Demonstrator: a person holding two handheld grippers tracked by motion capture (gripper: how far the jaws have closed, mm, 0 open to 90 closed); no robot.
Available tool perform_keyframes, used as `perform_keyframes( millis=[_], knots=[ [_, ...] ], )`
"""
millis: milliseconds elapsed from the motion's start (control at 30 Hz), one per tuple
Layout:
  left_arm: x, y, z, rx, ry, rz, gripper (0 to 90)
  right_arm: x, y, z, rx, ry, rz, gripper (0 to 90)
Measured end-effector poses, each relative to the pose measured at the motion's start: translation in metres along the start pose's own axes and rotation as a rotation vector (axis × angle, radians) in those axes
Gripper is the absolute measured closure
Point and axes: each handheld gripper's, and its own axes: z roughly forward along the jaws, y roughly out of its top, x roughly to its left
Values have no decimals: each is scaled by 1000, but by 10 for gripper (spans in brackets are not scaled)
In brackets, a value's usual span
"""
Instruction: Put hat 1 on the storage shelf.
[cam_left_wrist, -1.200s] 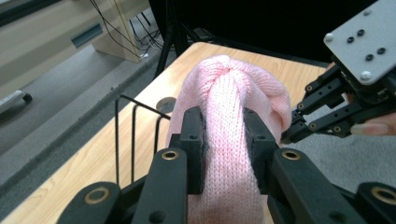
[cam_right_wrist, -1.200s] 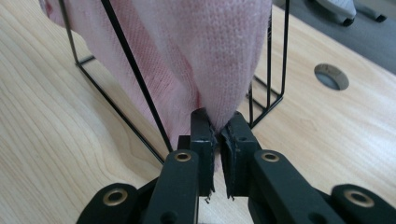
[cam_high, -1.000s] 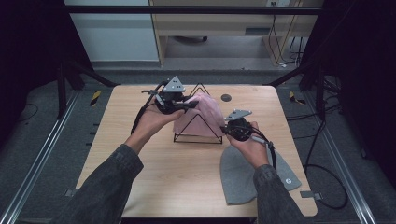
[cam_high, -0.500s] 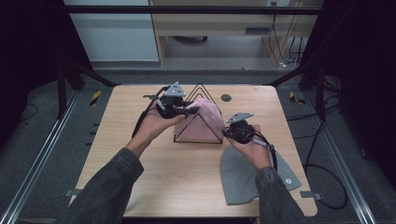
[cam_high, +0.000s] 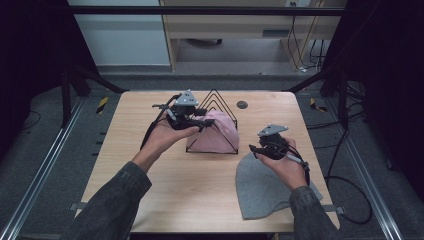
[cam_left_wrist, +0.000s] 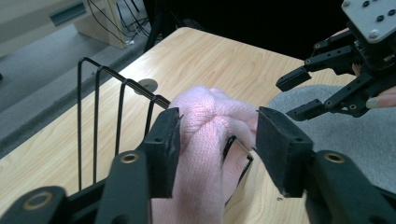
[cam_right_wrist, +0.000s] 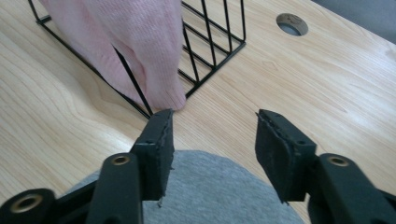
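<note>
Two grippers' jaws have just been opening: left gripper (cam_high: 200, 123) straddles the pink knitted hat (cam_high: 216, 134) draped on the black wire rack (cam_high: 216, 98), unclamped; right gripper (cam_high: 256, 150) gapes empty over the grey felt hat's (cam_high: 262, 190) edge, near bare wooden table (cam_high: 200, 195).

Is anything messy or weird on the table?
A little. The pink hat hangs bunched and lopsided over the black wire rack. The grey hat lies flat, its edge sticking out past the table's front corner.

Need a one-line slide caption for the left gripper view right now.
Left gripper, jaws just opened, straddles the pink knit hat draped over the black wire rack.
</note>
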Motion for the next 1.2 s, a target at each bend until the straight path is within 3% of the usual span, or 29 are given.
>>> perform_keyframes(
  millis=[100,333,500,800,967,1200],
  knots=[
    [-2,-4,-9,0,23,12,422,-4,-3,-3,12,-7,12,409],
    [-7,-41,-31,8,49,-44,226,-22,-16,-5,88,-7,73,311],
    [-7,-82,-40,99,75,-65,98,-40,-30,1,162,-9,119,382],
    [-3,-142,-51,149,112,-151,79,-62,-44,18,240,-18,174,424],
    [-6,-158,-59,167,128,-173,83,-68,-51,24,264,-19,194,447],
    [-11,-171,-66,198,156,-162,83,-69,-58,26,287,-3,191,489]
  ],
)
